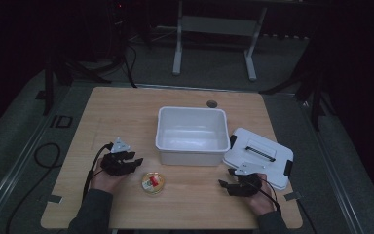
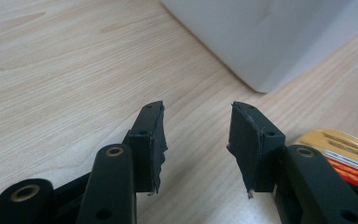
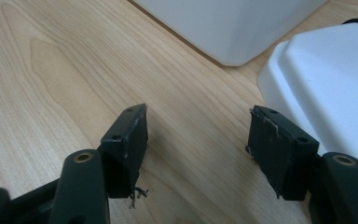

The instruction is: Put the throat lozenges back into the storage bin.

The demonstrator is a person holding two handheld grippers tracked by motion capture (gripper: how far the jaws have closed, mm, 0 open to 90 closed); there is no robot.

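1. The empty white plastic tub (image 1: pixel 192 134) sits mid-table with its white clip lid (image 1: pixel 259 155) off beside it, probably awaiting filling.
2. Left gripper (image 1: pixel 135 163) and right gripper (image 1: pixel 225 184) flank the small round yellow-rimmed container (image 1: pixel 153 183); both jaws apart, gripping nothing.
3. The container lies on the wooden table (image 1: pixel 102 112) before the tub; its red contents are dim, perhaps a label.

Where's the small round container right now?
In the high view the round container sits on the table's near edge, just in front of the white bin, between the left gripper and right gripper, nearer the left.
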